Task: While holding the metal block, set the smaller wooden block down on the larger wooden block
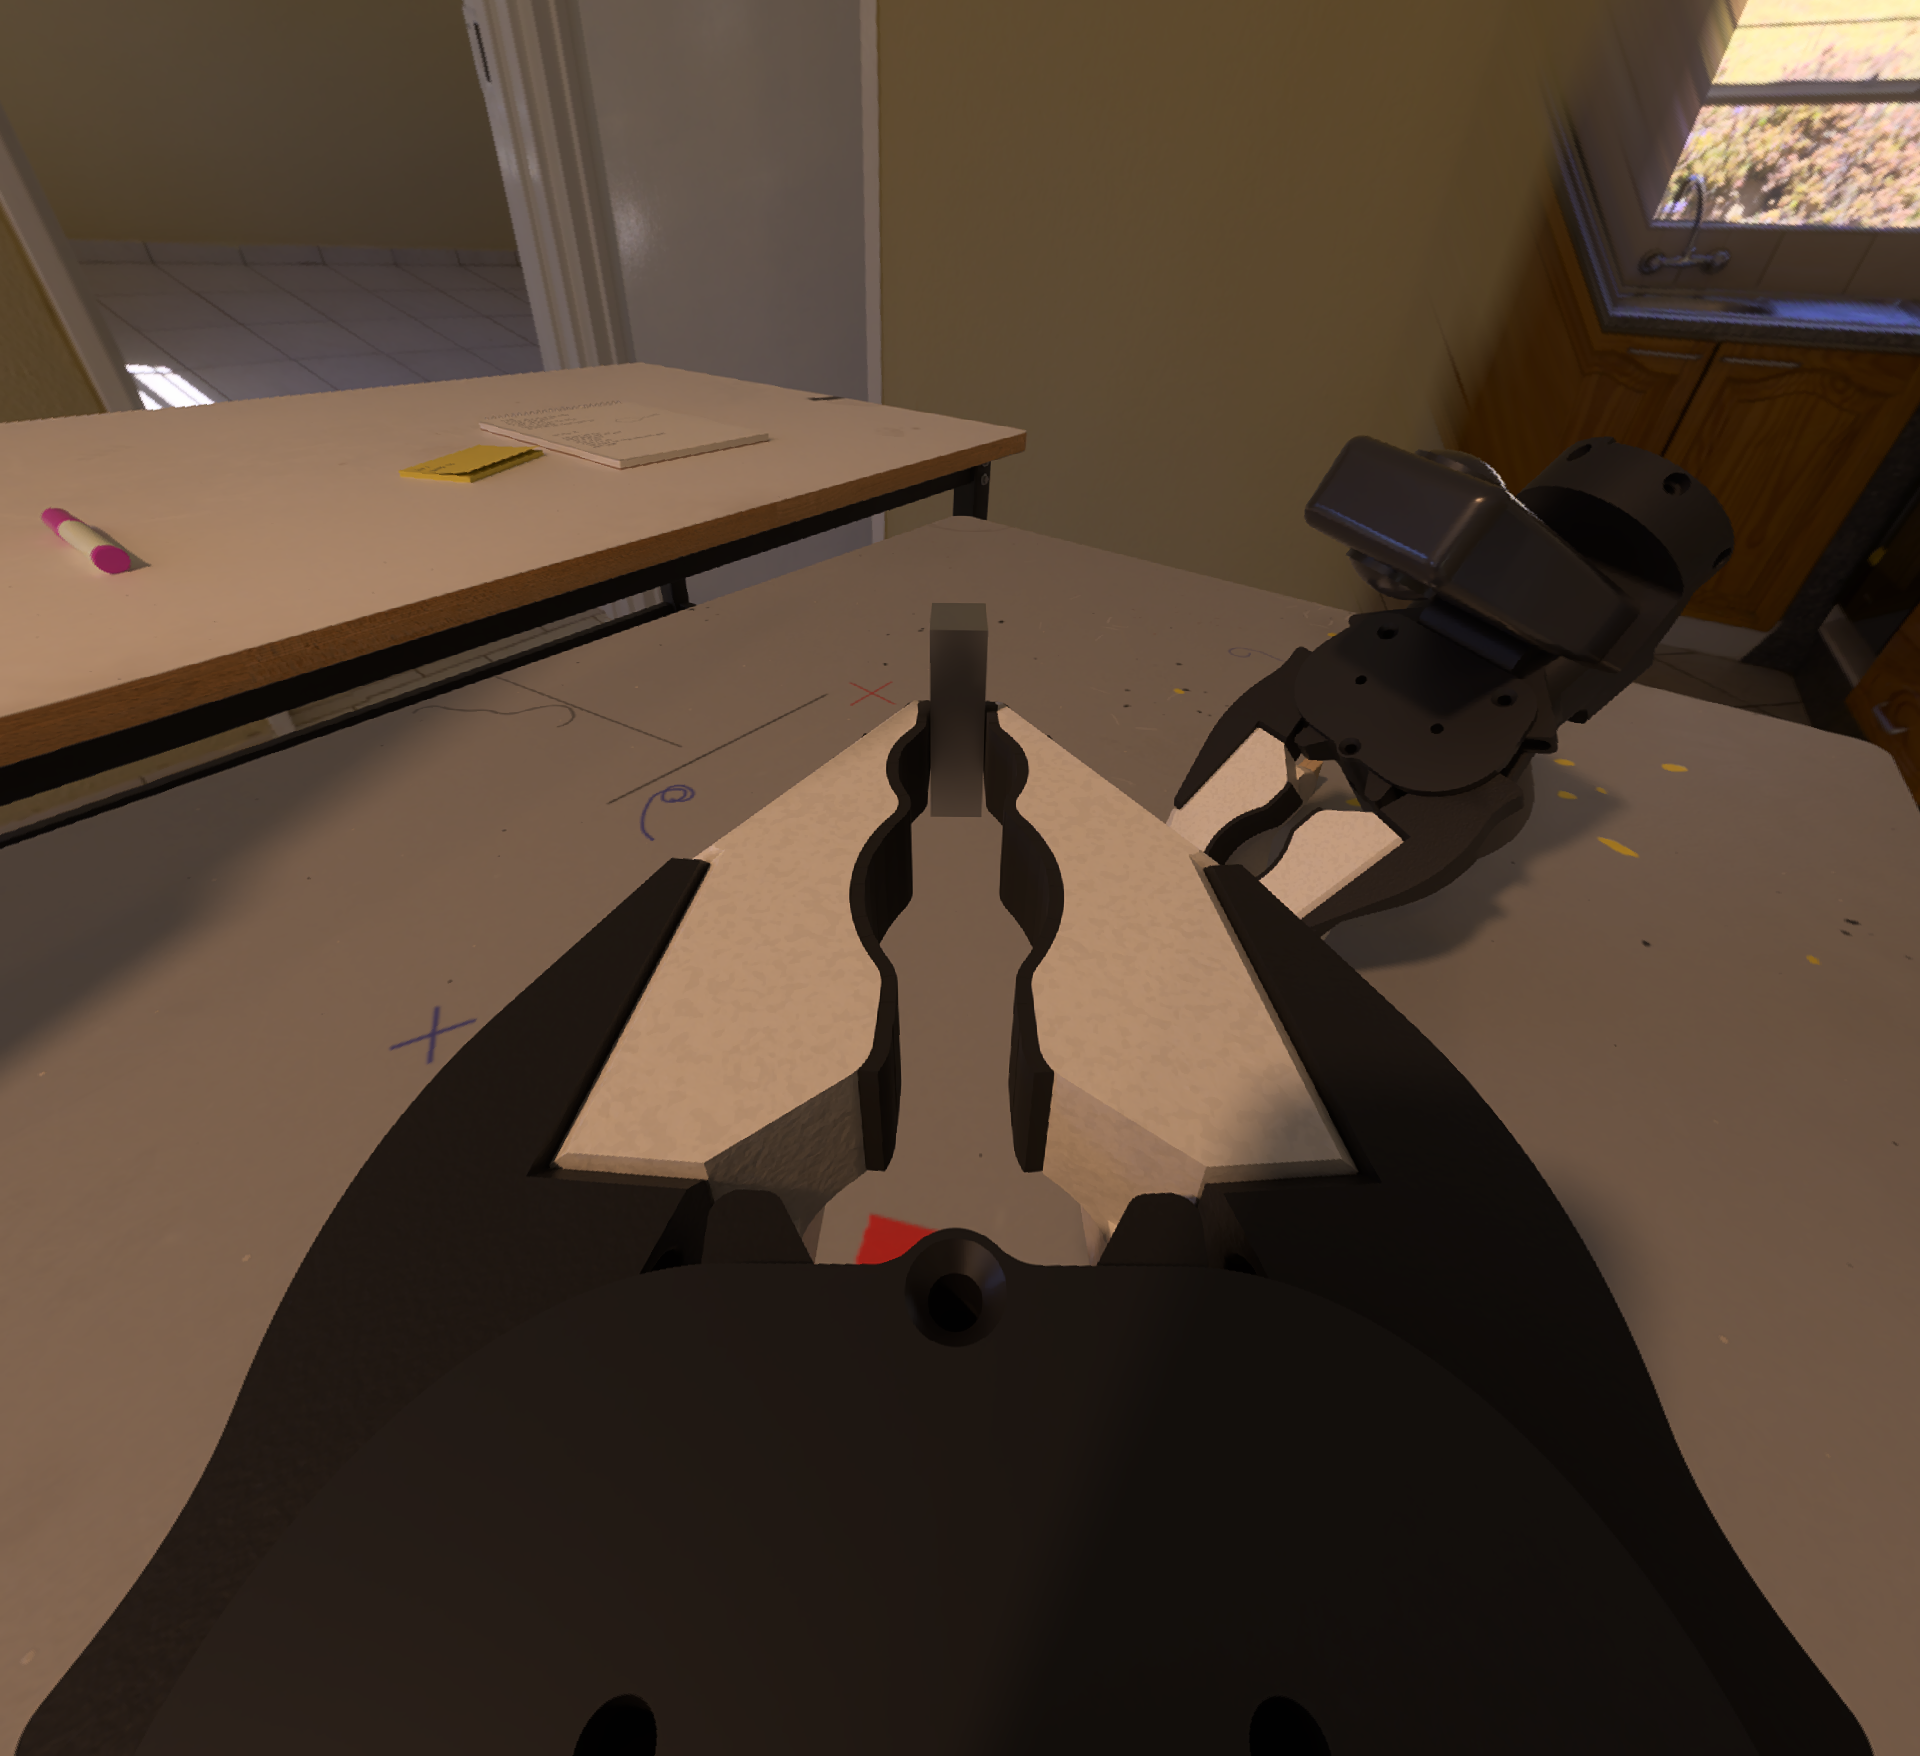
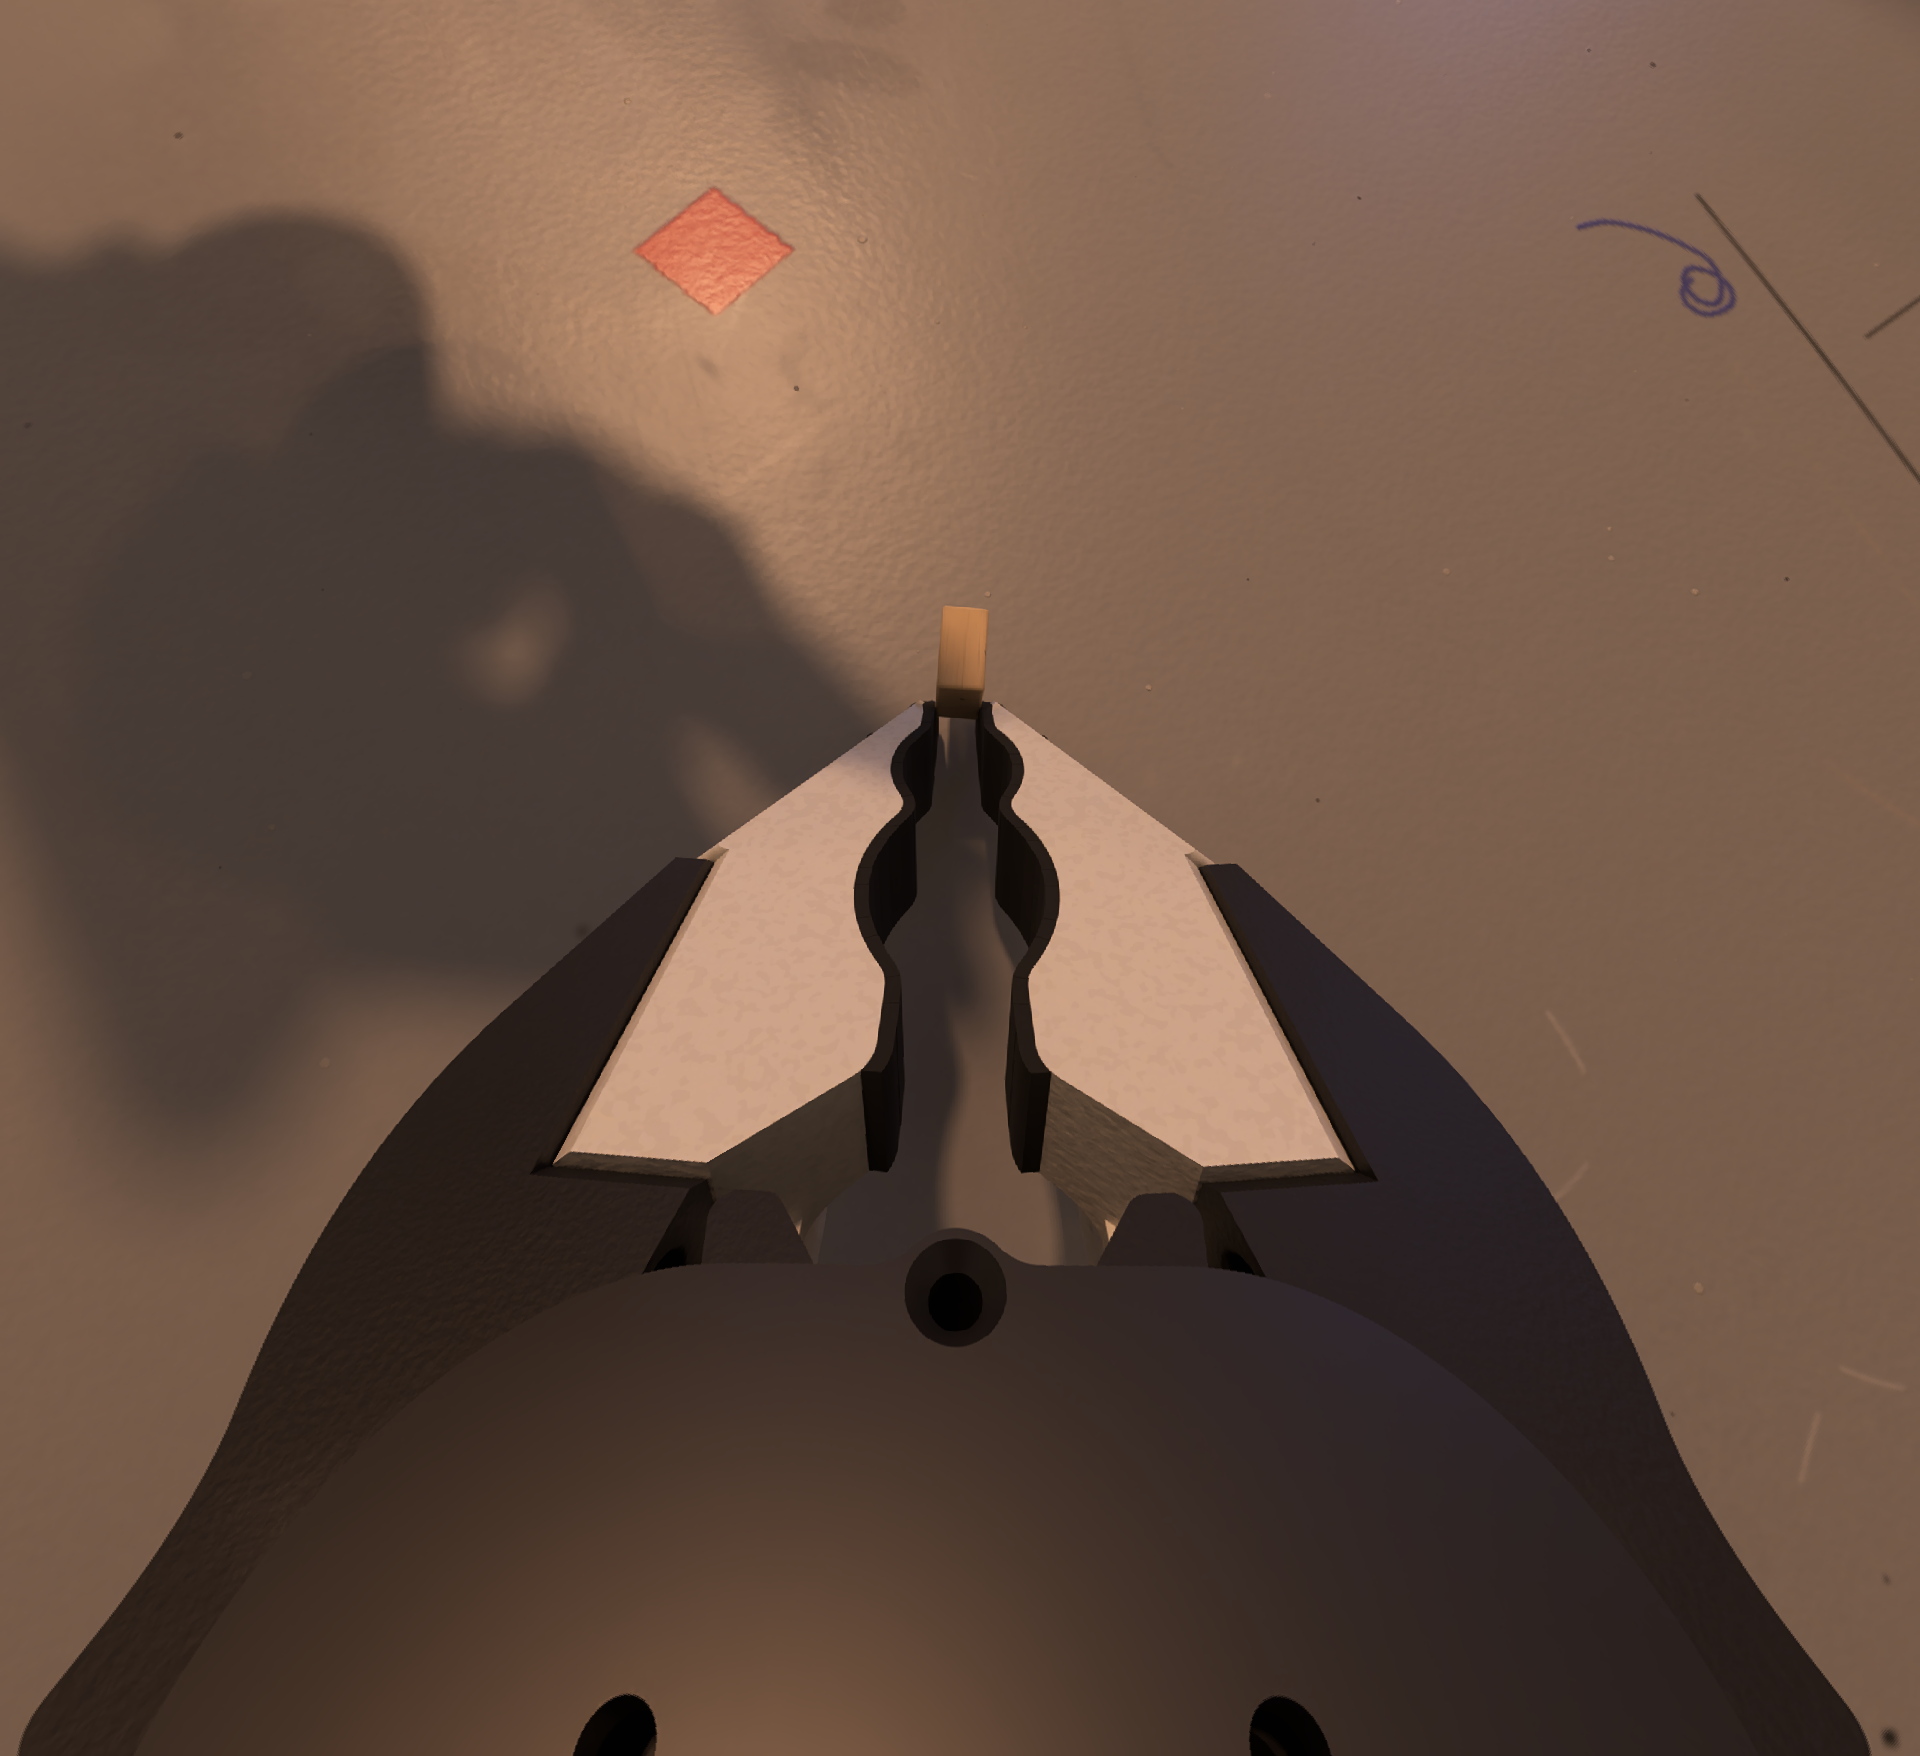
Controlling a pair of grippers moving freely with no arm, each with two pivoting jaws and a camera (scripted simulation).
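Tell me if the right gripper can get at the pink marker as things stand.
Probably not. The right gripper is shut on the small wooden block, and the marker lies on the other table, across a gap.

Left wrist view faces level across the grey table (image 1: 1558, 1135); right wrist view looks steeply down, near it.

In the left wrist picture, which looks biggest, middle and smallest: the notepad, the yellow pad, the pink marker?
1. Notepad
2. Yellow pad
3. Pink marker
The yellow pad and marker look close, and the marker lies nearer, so that order is unsure.
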